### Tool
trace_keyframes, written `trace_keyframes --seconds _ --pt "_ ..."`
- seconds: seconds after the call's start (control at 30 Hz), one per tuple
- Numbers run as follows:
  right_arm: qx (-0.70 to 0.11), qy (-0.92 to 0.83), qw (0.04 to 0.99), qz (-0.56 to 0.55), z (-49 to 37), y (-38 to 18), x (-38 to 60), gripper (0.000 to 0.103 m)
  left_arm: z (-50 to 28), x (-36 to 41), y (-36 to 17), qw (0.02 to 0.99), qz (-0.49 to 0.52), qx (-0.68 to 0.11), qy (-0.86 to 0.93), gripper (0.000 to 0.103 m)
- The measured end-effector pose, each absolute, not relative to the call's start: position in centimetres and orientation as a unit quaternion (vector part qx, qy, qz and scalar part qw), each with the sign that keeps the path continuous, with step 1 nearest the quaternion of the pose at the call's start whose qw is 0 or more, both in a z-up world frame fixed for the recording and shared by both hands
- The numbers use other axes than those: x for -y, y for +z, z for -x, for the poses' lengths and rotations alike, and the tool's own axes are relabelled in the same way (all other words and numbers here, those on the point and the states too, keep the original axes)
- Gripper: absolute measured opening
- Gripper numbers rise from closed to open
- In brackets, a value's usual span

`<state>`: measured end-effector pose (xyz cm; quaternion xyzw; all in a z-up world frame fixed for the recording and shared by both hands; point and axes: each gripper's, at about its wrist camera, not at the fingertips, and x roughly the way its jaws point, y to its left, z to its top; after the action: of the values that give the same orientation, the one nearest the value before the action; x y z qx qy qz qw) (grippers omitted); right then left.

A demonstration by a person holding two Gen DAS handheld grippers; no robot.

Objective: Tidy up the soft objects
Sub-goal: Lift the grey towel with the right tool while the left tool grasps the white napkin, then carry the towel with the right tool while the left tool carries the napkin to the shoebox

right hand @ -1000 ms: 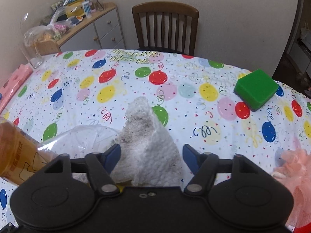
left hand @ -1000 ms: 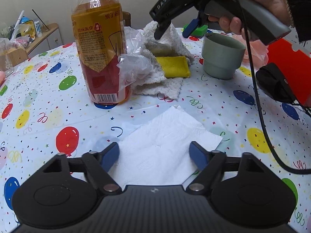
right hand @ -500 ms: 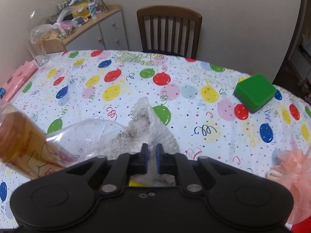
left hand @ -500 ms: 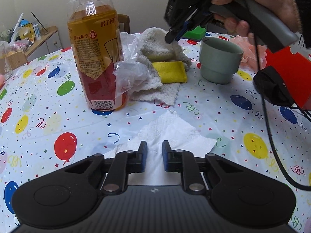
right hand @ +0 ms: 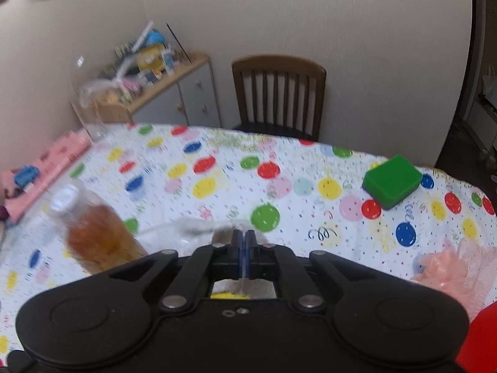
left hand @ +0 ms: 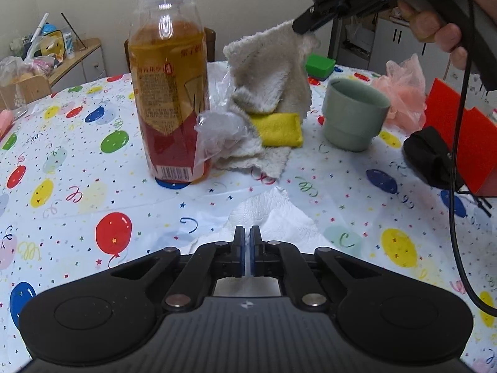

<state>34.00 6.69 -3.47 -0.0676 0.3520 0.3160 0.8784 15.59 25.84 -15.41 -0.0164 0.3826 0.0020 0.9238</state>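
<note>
Left gripper (left hand: 247, 250): held low over the near edge of the table (left hand: 62, 161); fingers brought together on a white paper napkin (left hand: 273, 217), which lies flat on the balloon-print cloth.

Right gripper (left hand: 303, 26): seen at upper right in the left wrist view, gripped by a hand (left hand: 441, 15); fingers closed on the top corner of a beige towel (left hand: 273, 71). The towel is drawn up from the table, its lower folds resting on the cloth.

Yellow sponge (left hand: 279, 129): lying against the towel's lower folds, partly overhung by it.

Drink bottle (left hand: 169, 93): upright, left of the towel, amber liquid inside. Crumpled clear plastic (left hand: 220, 130) is pressed between bottle and towel.

Grey-green cup (left hand: 354, 113): upright, right of the sponge, apart from it.

Pink mesh puff (left hand: 403, 90): beyond the cup, far right.

Green block (right hand: 392, 180): on the far right part of the table, well apart from the towel.

Wooden chair (right hand: 278, 93): at the far edge.
</note>
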Motion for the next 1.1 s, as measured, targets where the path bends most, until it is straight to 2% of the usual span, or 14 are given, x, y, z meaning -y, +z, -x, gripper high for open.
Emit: trace_keyframes --seconds 0.53,1.1 --pt "-0.274 0.33 0.903 0.004 -29.1 4.3 -0.6 0.001 -14.7 -25.3 -10.8 0.934 0.042 -0.354 -0.005 0.002" --pt "-0.222 0.274 0.933 -0.071 -24.9 9.5 12.6 0.001 -15.6 -20.4 -5.1 0.941 0.03 -0.33 -0.065 0.002"
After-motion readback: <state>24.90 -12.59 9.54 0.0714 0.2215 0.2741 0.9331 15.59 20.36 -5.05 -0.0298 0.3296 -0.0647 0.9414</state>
